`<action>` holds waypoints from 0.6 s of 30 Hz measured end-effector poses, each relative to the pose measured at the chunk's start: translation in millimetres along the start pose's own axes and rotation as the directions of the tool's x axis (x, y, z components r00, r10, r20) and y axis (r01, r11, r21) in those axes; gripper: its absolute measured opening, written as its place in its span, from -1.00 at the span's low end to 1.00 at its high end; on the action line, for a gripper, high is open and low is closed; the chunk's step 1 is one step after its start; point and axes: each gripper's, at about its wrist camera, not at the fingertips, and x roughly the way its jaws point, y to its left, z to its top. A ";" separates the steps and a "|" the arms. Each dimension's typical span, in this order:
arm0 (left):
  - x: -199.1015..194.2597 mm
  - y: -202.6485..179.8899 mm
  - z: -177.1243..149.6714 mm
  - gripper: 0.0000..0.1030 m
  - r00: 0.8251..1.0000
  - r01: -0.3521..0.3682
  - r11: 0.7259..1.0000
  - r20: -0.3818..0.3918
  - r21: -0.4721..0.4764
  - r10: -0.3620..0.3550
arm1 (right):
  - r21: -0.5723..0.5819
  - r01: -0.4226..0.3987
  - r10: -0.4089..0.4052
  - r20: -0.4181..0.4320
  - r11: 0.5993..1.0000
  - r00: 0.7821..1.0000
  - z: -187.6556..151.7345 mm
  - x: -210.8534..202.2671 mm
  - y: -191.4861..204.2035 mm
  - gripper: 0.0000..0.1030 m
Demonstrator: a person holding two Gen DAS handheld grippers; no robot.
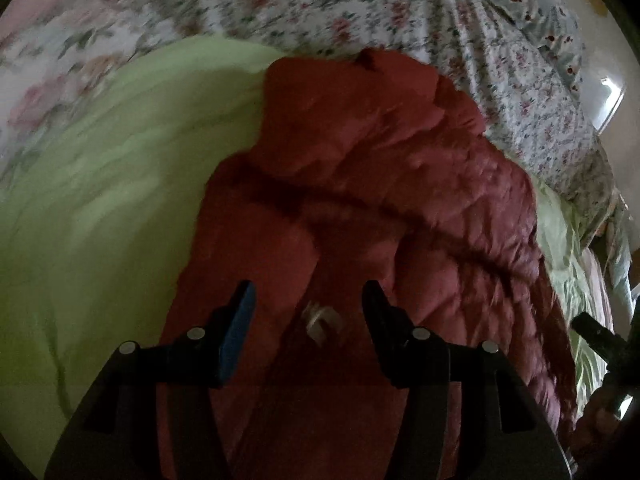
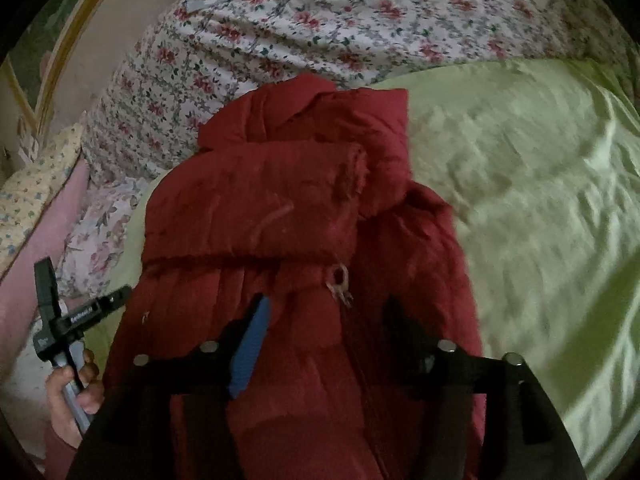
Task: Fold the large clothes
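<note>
A dark red padded jacket (image 1: 360, 184) lies bunched on a light green sheet (image 1: 100, 200). My left gripper (image 1: 310, 300) hovers open over its near part, above a small pale tag (image 1: 320, 320); nothing is between the fingers. In the right wrist view the same jacket (image 2: 280, 220) shows with a sleeve folded across its chest and a metal zipper pull (image 2: 340, 280) at the front. My right gripper (image 2: 324, 312) is open just above the jacket near the zipper. The left gripper's body (image 2: 60, 320), held by a hand, shows at the lower left.
The green sheet (image 2: 520, 200) lies over a floral bedspread (image 2: 320, 20) that rises behind the jacket. A pink cloth (image 2: 48, 232) and a pale patterned pillow (image 2: 32, 192) lie at the bed's left. A wall with a yellow frame (image 2: 80, 20) stands beyond.
</note>
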 end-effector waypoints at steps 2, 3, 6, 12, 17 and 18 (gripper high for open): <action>-6.2 9.7 -11.4 0.05 1.000 -0.005 1.000 -0.014 -0.014 0.004 | 0.006 0.015 -0.015 -0.008 1.000 1.000 -9.2 -10.4 -8.0 0.24; -10.7 15.6 -16.9 0.05 1.000 -0.006 1.000 -0.019 -0.021 0.005 | 0.008 0.021 -0.021 -0.012 1.000 1.000 -12.5 -13.7 -11.0 0.24; -23.7 30.3 -27.8 0.05 1.000 -0.001 0.999 -0.022 -0.040 0.000 | 0.025 0.035 -0.034 -0.019 0.999 0.999 -25.2 -26.8 -24.1 0.25; -39.7 43.7 -45.5 0.05 0.999 -0.012 1.000 -0.040 -0.013 0.011 | 0.079 0.069 -0.065 -0.050 0.995 0.997 -53.0 -44.5 -49.3 0.26; -46.3 50.3 -62.9 0.20 0.998 -0.015 1.000 -0.057 0.020 0.016 | 0.111 0.090 -0.083 -0.069 0.990 0.994 -70.3 -57.1 -61.6 0.26; -46.6 51.5 -65.4 0.21 0.998 -0.018 1.000 -0.062 0.025 0.020 | 0.115 0.090 -0.081 -0.075 0.989 0.994 -72.4 -58.2 -63.8 0.26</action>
